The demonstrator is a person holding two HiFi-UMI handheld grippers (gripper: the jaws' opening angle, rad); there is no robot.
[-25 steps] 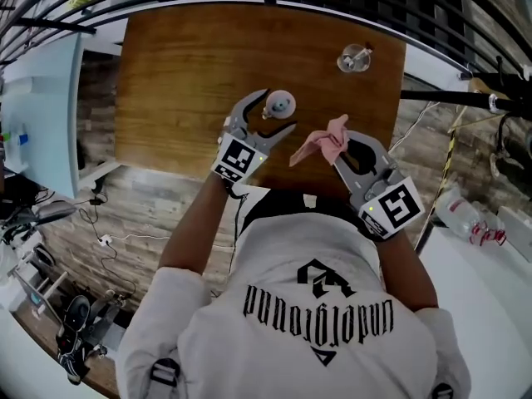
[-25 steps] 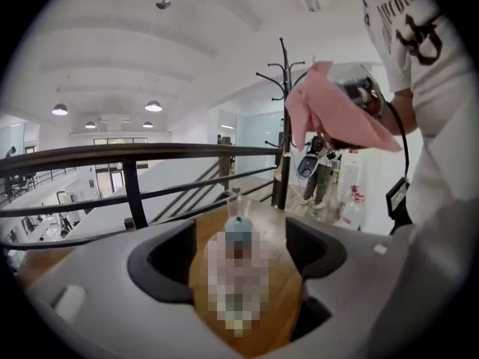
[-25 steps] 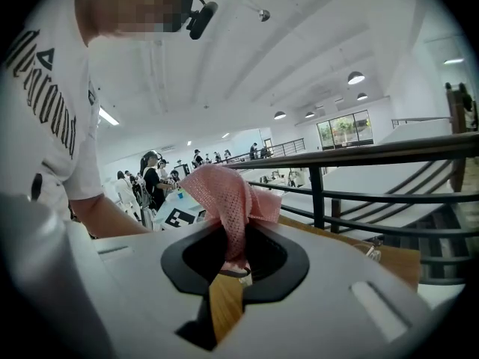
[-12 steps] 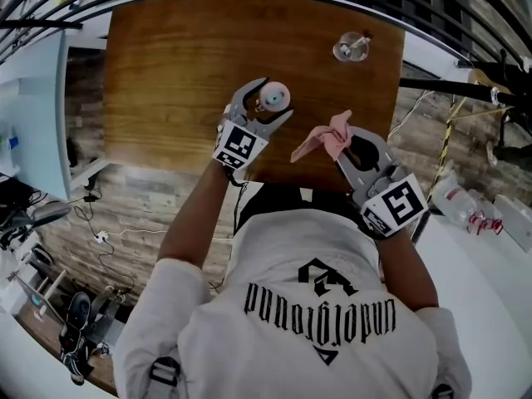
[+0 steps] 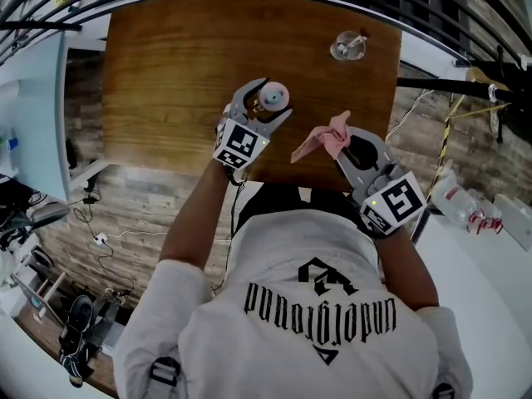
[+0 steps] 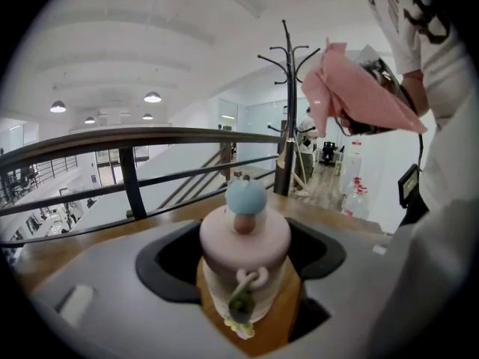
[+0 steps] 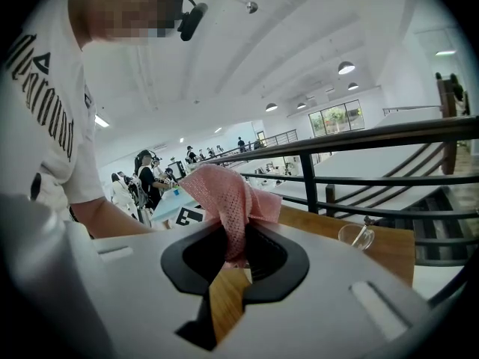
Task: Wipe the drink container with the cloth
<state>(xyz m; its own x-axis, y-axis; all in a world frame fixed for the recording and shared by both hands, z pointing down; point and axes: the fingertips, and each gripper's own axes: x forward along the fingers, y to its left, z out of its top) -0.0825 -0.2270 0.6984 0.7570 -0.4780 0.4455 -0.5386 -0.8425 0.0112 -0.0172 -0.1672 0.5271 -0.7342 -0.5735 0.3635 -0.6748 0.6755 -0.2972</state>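
Drink container: we are gripping it with the left gripper and carrying the cloth in the right.

We are holding the pink container upright, its blue knob on top, with the left jaws set narrow and pressing on its sides above the wooden table, close to the near edge. Our right gripper is pinching the pink mesh cloth, jaws drawn together on it, and the cloth is sticking up out of them, near the container but apart from it. A clear glass is standing well apart, toward the table's far right corner.
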